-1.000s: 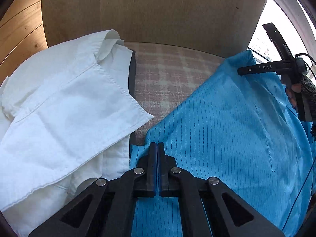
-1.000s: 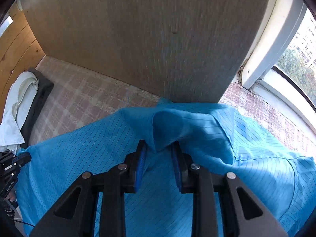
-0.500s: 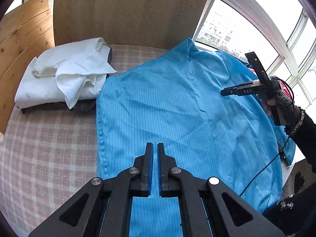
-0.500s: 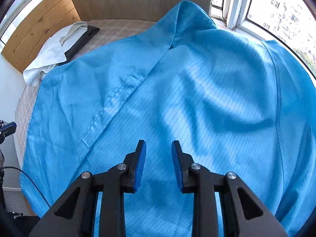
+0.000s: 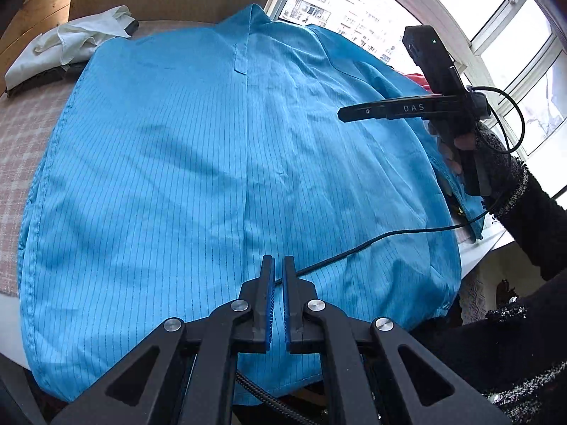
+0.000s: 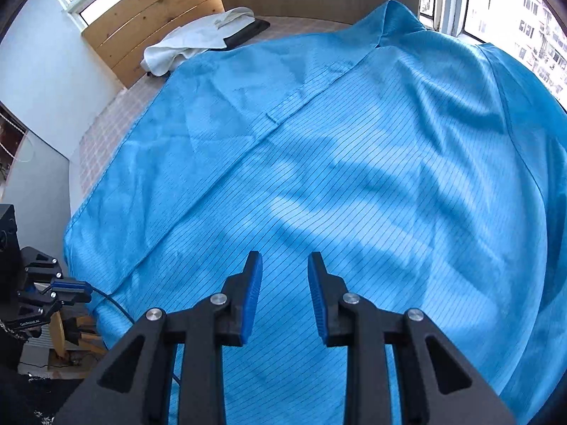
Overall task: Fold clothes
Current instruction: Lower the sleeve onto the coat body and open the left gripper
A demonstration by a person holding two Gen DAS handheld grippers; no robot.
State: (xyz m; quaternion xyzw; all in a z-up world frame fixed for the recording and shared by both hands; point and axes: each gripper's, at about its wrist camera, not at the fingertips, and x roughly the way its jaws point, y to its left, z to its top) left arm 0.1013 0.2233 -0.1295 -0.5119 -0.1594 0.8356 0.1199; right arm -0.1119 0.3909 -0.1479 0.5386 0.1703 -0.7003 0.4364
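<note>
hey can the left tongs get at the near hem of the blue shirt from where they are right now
Probably yes. The left tongs hang shut over the blue shirt, whose near hem lies just below them. Only a thin black cable trails across the cloth beside the tips, so they would have to open first.

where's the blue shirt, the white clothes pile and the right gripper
blue shirt (image 6: 354, 163): right wrist view, on the spread striped fabric.
white clothes pile (image 6: 191, 40): right wrist view, on the crumpled white cloth at the far end.
right gripper (image 6: 284, 294): right wrist view, in the gap midway between its fingertips.
</note>
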